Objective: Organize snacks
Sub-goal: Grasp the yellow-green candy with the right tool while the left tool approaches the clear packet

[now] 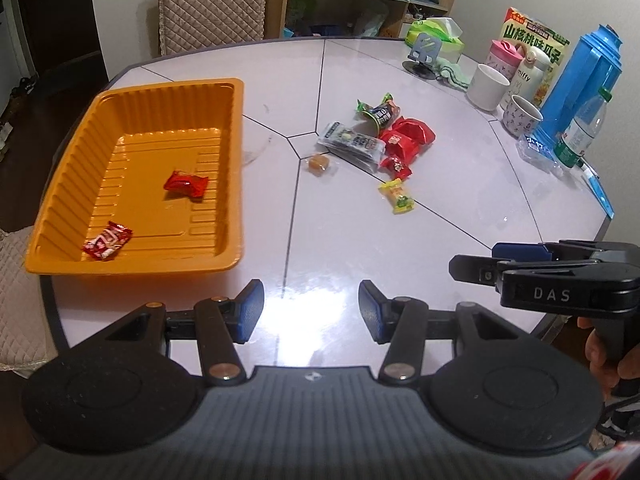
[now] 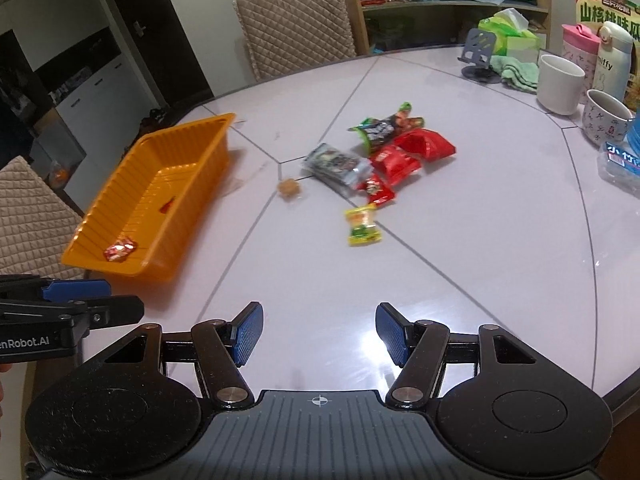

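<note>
An orange plastic tray (image 1: 76,152) (image 2: 120,176) sits on the left of the table and holds two red snack packets (image 1: 187,185) (image 1: 107,240). A pile of wrapped snacks (image 1: 376,136) (image 2: 380,152) lies at the table's middle, with a yellow packet (image 1: 397,196) (image 2: 362,225) and a small brown candy (image 1: 318,163) (image 2: 289,189) nearest me. My left gripper (image 1: 311,312) is open and empty above the near table edge. My right gripper (image 2: 319,334) is open and empty, right of the left one, and it also shows in the left wrist view (image 1: 476,266).
Along the table's right edge stand mugs (image 1: 489,86) (image 2: 560,83), a pink cup (image 1: 505,58), a blue thermos (image 1: 580,84), a water bottle (image 1: 582,130), a snack box (image 1: 534,36) and tissues (image 1: 436,34). Quilted chairs (image 2: 296,24) stand at the far side and left.
</note>
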The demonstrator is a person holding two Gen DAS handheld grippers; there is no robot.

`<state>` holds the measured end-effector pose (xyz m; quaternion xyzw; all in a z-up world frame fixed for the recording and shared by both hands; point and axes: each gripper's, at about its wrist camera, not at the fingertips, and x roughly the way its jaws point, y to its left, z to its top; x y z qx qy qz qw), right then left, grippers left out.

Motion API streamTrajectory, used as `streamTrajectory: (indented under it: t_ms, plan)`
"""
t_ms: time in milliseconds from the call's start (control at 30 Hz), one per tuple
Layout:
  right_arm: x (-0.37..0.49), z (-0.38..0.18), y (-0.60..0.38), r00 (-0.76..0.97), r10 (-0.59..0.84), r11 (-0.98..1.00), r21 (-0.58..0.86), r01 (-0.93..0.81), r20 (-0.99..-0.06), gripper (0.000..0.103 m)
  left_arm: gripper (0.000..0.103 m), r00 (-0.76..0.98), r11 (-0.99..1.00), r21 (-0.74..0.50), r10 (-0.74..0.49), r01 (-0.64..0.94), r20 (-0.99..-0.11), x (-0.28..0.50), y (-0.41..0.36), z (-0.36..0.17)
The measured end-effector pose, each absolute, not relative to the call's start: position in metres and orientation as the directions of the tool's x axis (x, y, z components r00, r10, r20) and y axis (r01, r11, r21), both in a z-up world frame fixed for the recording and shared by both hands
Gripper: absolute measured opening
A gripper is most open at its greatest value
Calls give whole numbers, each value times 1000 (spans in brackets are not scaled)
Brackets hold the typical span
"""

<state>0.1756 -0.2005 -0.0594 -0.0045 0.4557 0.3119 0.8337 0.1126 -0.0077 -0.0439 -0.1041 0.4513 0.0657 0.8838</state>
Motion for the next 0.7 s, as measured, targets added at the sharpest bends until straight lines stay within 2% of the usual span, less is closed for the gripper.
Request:
streamTrajectory:
  t_ms: [700]
  plan:
    - [245, -100, -179, 417, 538, 768, 222, -601, -733, 62, 48, 579, 959, -88, 88, -269, -810, 178, -15, -74]
